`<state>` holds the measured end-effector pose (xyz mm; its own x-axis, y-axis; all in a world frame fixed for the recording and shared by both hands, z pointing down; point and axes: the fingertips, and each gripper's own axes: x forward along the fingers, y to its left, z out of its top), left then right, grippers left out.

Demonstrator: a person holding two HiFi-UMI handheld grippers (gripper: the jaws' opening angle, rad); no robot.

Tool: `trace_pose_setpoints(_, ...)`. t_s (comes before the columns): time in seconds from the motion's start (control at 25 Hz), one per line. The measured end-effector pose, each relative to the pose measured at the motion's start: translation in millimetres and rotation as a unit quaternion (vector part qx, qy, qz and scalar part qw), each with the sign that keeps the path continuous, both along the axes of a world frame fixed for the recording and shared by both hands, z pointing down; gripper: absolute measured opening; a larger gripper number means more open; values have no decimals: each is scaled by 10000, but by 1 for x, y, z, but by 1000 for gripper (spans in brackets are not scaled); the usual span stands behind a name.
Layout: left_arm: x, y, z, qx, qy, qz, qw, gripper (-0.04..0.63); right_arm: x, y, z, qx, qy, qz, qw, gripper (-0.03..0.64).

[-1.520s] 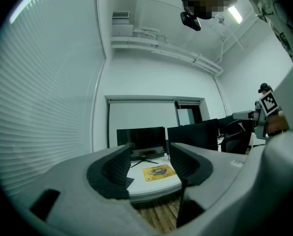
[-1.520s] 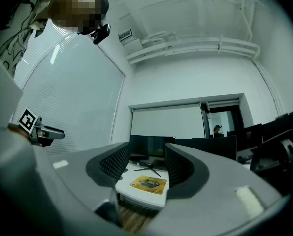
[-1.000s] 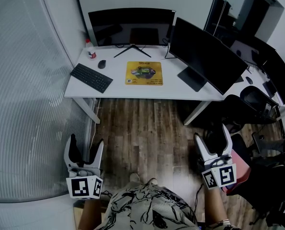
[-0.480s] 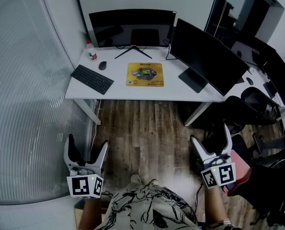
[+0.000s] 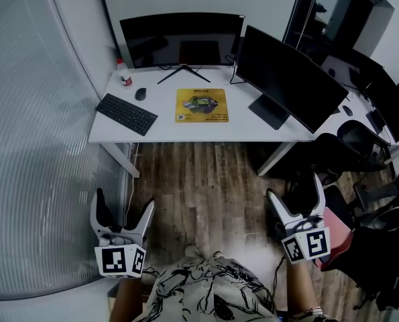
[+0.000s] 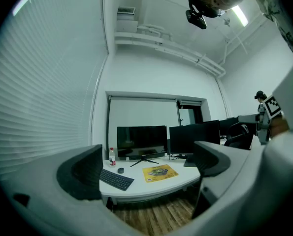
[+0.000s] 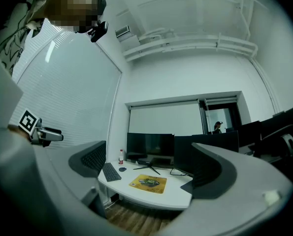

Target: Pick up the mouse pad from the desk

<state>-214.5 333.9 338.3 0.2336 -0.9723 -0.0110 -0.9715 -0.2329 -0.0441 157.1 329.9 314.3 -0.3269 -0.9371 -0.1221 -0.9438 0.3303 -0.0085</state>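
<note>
**Grippers wide, pad still far off on the desk**

The left gripper (image 5: 124,204) and right gripper (image 5: 294,189) hang over the wood floor (image 5: 199,180), well short of the desk (image 5: 186,129). Both sets of jaws have just been opening and now stand wide apart, with nothing between them. The yellow mouse pad (image 5: 202,104) lies flat mid-desk, in front of the far monitor (image 5: 180,40), with the mouse (image 5: 140,94) and keyboard (image 5: 126,114) to its left and the right monitor (image 5: 286,76) close on its right.

The likely trouble is the pad's thinness. A jaw that fails to get under an edge may only push it along the desktop towards the monitor stand. A wide reach on the right could knock that monitor's base, while one on the left could bump the mouse.
</note>
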Motion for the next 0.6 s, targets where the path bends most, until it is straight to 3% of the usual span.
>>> trace_pose_setpoints(0.6, -24, -27, 15, -115, 16, 221, 9997, 565, -18, -5, 7, -72, 17, 377, 9993, 529)
